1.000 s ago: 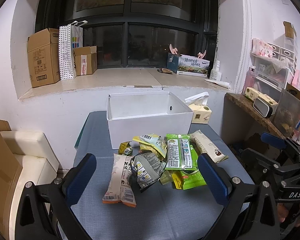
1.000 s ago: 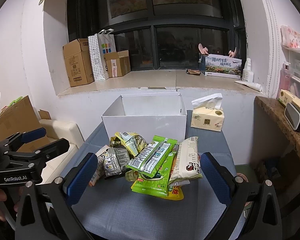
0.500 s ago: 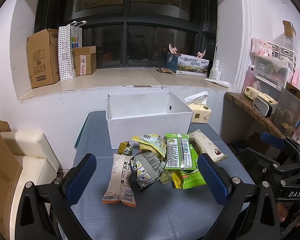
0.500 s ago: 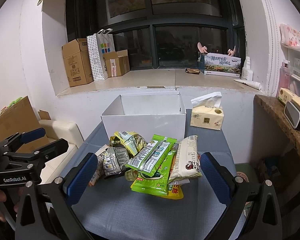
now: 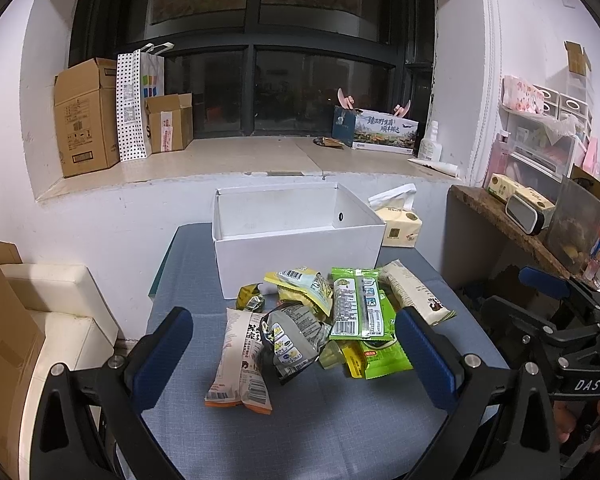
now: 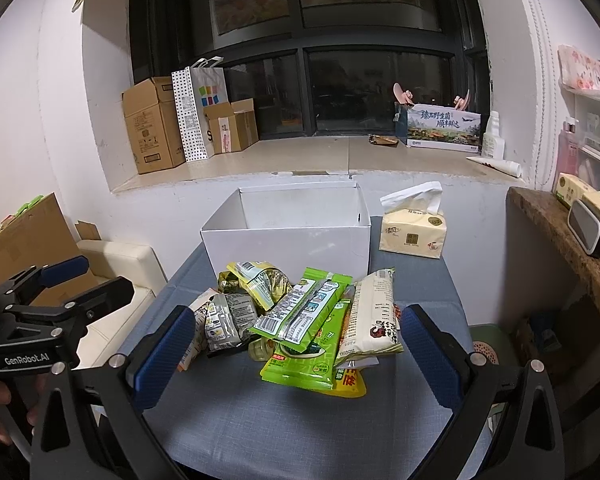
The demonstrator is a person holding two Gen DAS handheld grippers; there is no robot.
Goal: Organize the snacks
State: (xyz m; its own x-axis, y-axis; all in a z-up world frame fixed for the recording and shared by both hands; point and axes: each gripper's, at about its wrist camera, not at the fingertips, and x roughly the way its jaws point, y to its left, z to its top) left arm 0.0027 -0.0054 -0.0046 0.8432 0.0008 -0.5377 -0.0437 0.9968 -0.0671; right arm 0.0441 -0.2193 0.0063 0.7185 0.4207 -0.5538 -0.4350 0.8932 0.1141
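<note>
A pile of snack packets (image 5: 320, 320) lies on the blue-grey table (image 5: 300, 420), in front of an open, empty white box (image 5: 296, 240). The pile holds a green packet (image 5: 358, 306), a cream packet (image 5: 414, 296), a grey foil packet (image 5: 290, 340) and a white packet with an orange edge (image 5: 240, 364). The pile (image 6: 300, 312) and box (image 6: 288, 236) also show in the right wrist view. My left gripper (image 5: 292, 354) is open and empty, just short of the pile. My right gripper (image 6: 292, 352) is open and empty, at the pile's near edge.
A tissue pack (image 5: 398, 224) stands right of the box. A cream sofa (image 5: 48, 320) is left of the table and a wooden shelf (image 5: 508, 220) with clutter to the right. Cardboard boxes (image 5: 84, 116) sit on the windowsill behind.
</note>
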